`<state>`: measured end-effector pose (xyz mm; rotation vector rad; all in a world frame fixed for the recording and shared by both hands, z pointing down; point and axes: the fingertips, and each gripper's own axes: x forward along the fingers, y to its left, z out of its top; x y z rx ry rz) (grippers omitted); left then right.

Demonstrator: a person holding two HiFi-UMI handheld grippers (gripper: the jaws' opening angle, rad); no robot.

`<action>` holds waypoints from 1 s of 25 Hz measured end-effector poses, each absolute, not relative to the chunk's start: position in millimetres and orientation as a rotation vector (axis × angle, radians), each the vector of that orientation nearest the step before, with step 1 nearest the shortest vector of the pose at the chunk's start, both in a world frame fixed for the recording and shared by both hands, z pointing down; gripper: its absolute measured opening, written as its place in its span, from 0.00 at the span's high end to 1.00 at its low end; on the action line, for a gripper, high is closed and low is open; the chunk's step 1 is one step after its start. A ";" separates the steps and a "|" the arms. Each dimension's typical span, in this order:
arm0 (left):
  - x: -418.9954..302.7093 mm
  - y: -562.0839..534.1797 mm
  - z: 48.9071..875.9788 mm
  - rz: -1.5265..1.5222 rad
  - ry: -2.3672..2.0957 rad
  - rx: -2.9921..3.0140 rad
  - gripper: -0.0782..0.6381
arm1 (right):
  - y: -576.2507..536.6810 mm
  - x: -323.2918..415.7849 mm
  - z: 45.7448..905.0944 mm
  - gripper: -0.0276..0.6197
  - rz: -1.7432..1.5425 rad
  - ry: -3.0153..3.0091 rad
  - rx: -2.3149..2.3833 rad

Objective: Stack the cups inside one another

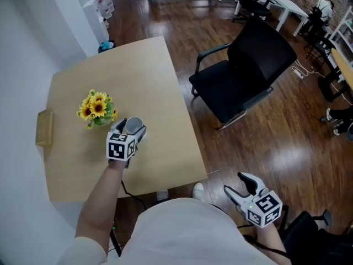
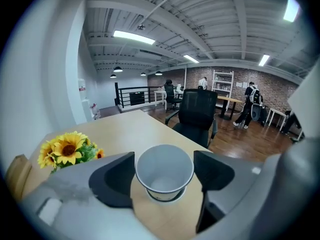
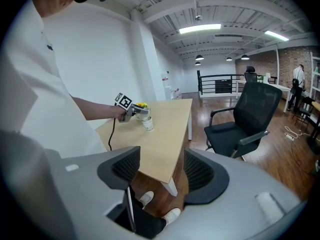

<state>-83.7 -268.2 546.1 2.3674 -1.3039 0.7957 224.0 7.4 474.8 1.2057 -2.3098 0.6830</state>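
- One cup [image 2: 164, 170] is standing on one table [image 1: 160, 93];
- one sunflower bunch [image 1: 97, 108] is sitting there;
- two grippers are showing, left gripper [image 1: 133, 127] and right gripper [image 1: 236, 183];
- one black chair [image 1: 248, 73] is standing beside the table.

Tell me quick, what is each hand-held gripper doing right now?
Left hand-held gripper: open, jaws flanking the white cup, apparently not squeezing it.
Right hand-held gripper: open, holding nothing.

No word, number or brand can be read anywhere. The left cube [image 1: 120, 146] on the left gripper [image 1: 132, 127] and the right cube [image 1: 265, 208] on the right gripper [image 1: 234, 182] show black-and-white square markers — patterns, not letters. The red print on the white stands [image 1: 103, 4] by the wall is too small to read.
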 end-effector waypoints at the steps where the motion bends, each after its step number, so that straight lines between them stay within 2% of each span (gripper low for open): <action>1: -84.0 -268.2 549.5 0.790 -1.285 2.373 0.33 | 9.4 219.6 474.6 0.54 0.684 -2.303 1.212; 9: -97.4 -251.1 540.6 0.721 -1.193 2.475 0.30 | 14.1 174.7 470.6 0.54 0.674 -2.266 1.233; 25: -137.1 -139.4 519.4 0.689 -1.014 2.635 0.31 | 33.6 86.0 485.3 0.54 0.704 -2.283 1.165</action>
